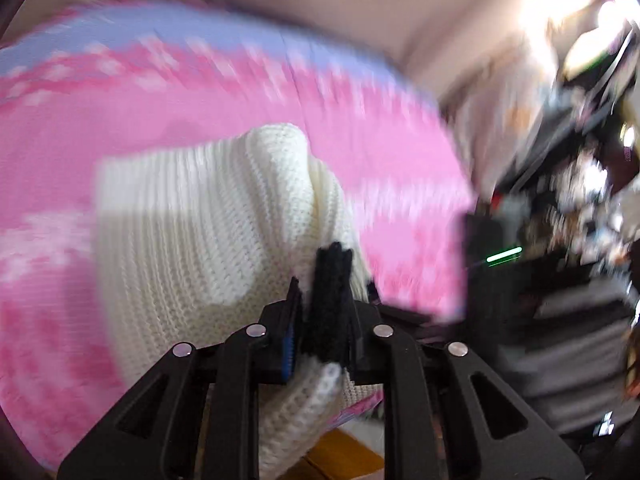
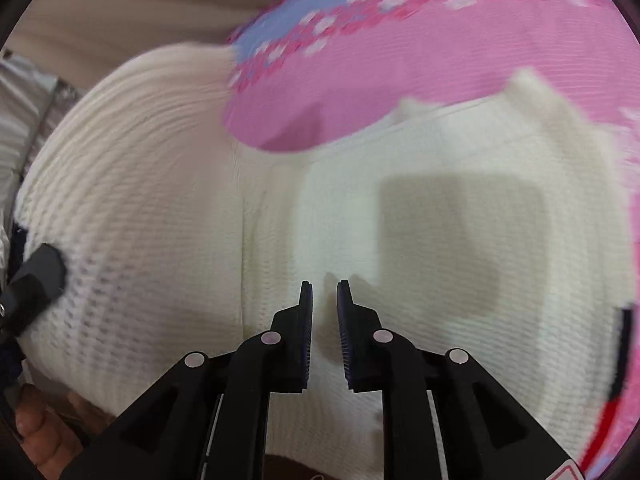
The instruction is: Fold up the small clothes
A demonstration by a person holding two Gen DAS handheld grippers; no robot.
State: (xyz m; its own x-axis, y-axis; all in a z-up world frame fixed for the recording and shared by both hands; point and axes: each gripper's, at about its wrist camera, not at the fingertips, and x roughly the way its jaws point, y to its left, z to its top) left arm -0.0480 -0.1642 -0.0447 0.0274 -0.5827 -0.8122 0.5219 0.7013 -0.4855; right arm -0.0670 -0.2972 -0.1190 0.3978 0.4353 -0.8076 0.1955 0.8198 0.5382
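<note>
Left wrist view, bottom centre: left gripper (image 1: 326,304) clenched on a bunched edge of the sweater (image 1: 192,216), cream ribbed knit, chunky and soft, with a fuzzy black trim (image 1: 332,300) pinched between the pads. Knit runs from the jaws up and left across the middle of the frame, a rounded fold peaking at centre. A short cream piece hangs below the jaws, bottom centre.

Behind it a pink blanket (image 1: 224,104), smooth cloth with white flower print and a pale blue band along the upper edge, heavily blurred. Right side of frame is dark blurred clutter, cannot tell what.

Right wrist view, bottom centre: right gripper (image 2: 325,292) released, fingers slightly apart with a narrow gap, hovering just over the sweater (image 2: 400,220), nothing between them. Sweater fills most of the frame, lying flat at centre right, lifted and bulging at left toward the left gripper's black finger (image 2: 40,272) at the left edge. Long axis runs roughly left to right. Pink blanket (image 2: 440,52) at upper right.
</note>
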